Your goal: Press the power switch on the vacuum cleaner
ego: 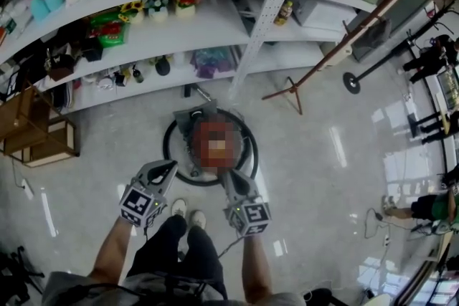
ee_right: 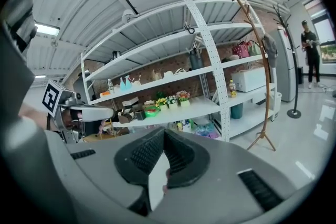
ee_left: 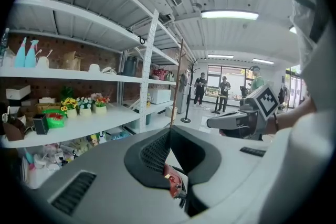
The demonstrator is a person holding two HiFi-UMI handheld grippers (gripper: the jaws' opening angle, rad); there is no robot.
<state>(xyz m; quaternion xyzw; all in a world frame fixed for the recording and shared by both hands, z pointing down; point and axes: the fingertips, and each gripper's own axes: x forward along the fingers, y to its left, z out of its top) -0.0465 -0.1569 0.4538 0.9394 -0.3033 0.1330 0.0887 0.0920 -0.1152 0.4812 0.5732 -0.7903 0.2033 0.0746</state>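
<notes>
Nearest, the person's white shoes (ego: 185,210) stand on the glossy pale floor (ego: 323,175), with both claws held out over them, well above the ground. The left gripper (ego: 171,167) has its jaws brought together at the tips with nothing between them. The right gripper (ego: 228,177) is the same, tips touching and empty.

Just beyond the shoes and below the claws sits the round vacuum cleaner (ego: 197,132), a reddish-brown body inside a black ring. That is the task's thing, and neither claw touches it. I cannot pick out the power switch; part of the top is not visible.

Farther off, long white shelves (ego: 215,25) carry potted flowers, bottles and boxes. A brown wooden coat stand (ego: 337,54) stands at the far right.

The risk I would judge from here is a blind press. With the switch not located and the claws well above it, a descending tip could land on the wrong button or on bare casing. A narrow tip could also skid off a small switch, and a slanted push might slide the machine across that slick floor.
</notes>
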